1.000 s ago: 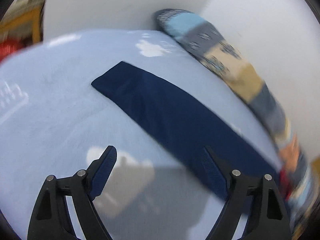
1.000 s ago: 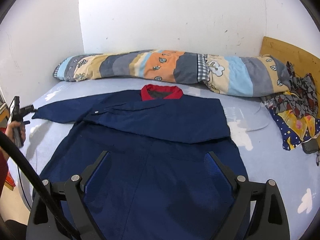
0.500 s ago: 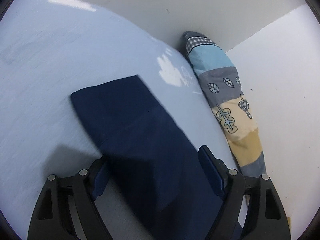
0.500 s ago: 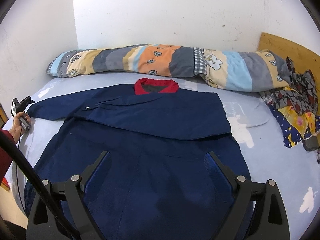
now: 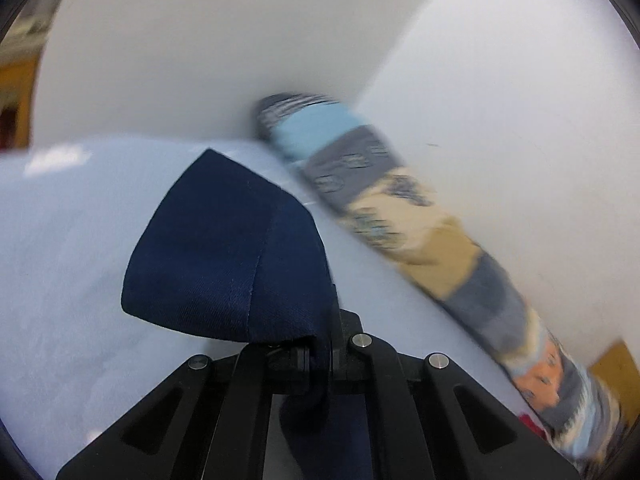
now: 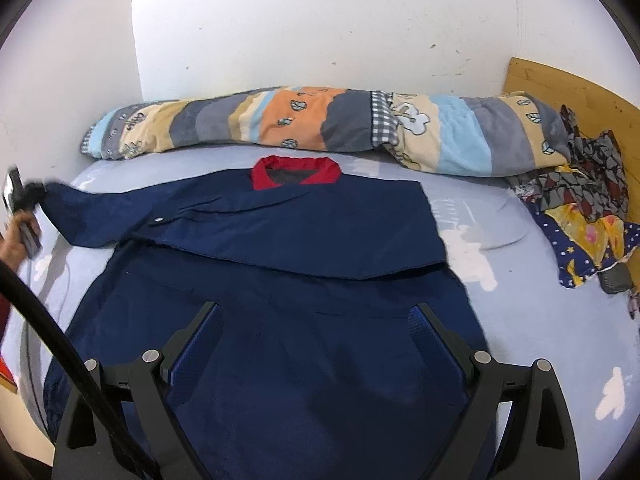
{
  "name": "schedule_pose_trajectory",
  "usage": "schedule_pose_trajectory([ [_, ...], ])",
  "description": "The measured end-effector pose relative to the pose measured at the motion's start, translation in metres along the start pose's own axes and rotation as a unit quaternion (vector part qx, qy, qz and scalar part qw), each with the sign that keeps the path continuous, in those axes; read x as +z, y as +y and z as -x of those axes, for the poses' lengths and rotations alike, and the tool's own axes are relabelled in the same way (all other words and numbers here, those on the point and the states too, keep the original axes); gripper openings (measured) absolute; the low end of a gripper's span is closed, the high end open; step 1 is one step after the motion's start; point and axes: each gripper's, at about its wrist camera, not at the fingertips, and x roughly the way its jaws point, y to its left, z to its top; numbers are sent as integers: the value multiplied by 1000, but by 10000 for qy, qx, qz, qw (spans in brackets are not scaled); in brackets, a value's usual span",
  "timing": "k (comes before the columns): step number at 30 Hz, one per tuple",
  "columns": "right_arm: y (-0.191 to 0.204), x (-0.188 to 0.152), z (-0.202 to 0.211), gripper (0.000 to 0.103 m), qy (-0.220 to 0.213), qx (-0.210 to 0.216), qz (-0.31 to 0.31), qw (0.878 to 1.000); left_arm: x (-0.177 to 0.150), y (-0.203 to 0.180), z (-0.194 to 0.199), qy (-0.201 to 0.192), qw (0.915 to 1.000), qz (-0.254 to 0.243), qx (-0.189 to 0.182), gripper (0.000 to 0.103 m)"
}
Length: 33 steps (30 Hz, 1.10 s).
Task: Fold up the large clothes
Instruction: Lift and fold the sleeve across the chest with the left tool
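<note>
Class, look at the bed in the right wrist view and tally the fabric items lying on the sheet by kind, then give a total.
Navy jackets with a red collar: 1, the navy jacket
Rolled patchwork quilts along the wall: 1, the patchwork quilt
Heaps of patterned clothes at the right edge: 1, the patterned heap
Total: 3

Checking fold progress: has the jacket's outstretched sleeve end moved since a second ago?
Yes. The sleeve end, pinched in the left gripper, has lifted off the bed sheet toward the rolled quilt.
</note>
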Motion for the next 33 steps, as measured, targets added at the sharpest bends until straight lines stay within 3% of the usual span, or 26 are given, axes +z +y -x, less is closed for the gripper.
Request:
schedule_pose_trajectory([
  [4, -14, 3, 8, 96, -56, -127, -157, 9998, 3, -93, 33, 1, 9964, -663, -530, 4],
  [8, -28, 5, 20, 96, -160, -225, -220, 9994, -18, -205, 62, 258, 9857, -1343, -987, 4],
  [12, -44, 7, 19, 96, -118, -324, -269, 9990, -70, -307, 79, 618, 9684, -1988, -1371, 5],
  [17, -77, 16, -6, 96, 15, -639, -441, 9970, -173, -410, 82, 1170, 9387, -2648, -1873, 5],
  [24, -119, 33, -82, 96, 511, -1020, -696, 9910, -300, -470, 65, 1850, 9111, -3137, -1932, 5],
  [29, -142, 37, -121, 96, 789, -1072, -1004, 9860, -368, -483, 47, 2287, 8991, -3260, -1819, 5],
  [33, -152, 32, -129, 96, 899, -1126, -1145, 9829, -414, -490, 41, 2465, 8896, -3427, -1744, 5],
])
